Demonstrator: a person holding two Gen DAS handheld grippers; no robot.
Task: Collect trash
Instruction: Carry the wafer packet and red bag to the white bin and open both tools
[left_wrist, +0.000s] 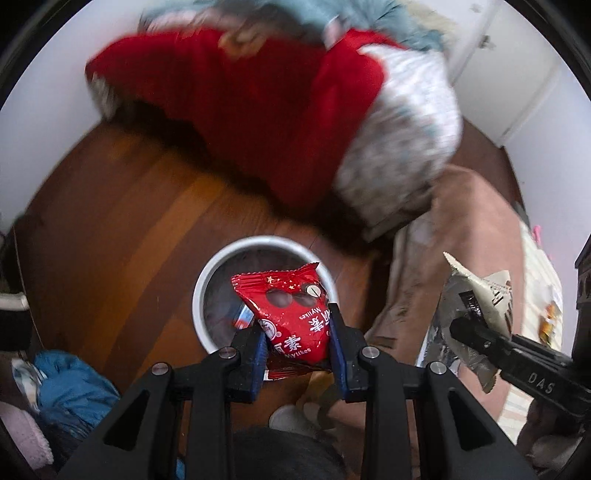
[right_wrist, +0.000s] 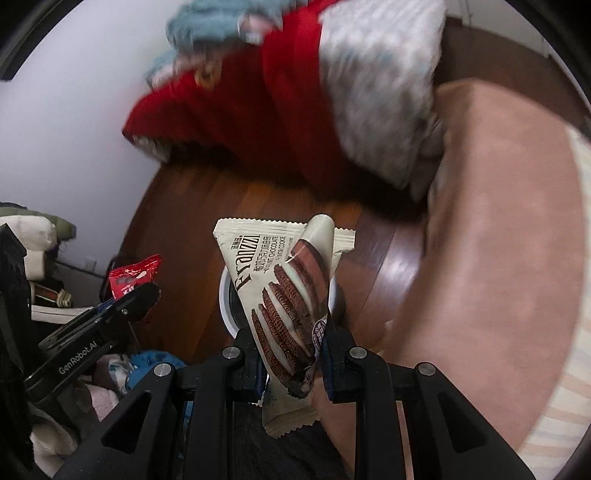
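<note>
My left gripper (left_wrist: 297, 334) is shut on a red snack wrapper (left_wrist: 291, 314) and holds it above a white round trash bin (left_wrist: 210, 280) on the wooden floor. The bin holds some wrappers. My right gripper (right_wrist: 290, 352) is shut on a cream cookie wrapper (right_wrist: 284, 295) printed with brown cookies, held above the same bin (right_wrist: 223, 299). The right gripper and its wrapper (left_wrist: 476, 295) show at the right of the left wrist view. The left gripper with the red wrapper (right_wrist: 131, 278) shows at the left of the right wrist view.
A red blanket (left_wrist: 258, 110) and a patterned quilt (left_wrist: 406, 129) hang over a bed edge behind the bin. A pinkish cloth (right_wrist: 498, 240) lies to the right. Blue and pink clothes (left_wrist: 70, 391) are piled at the left on the wooden floor (left_wrist: 122, 229).
</note>
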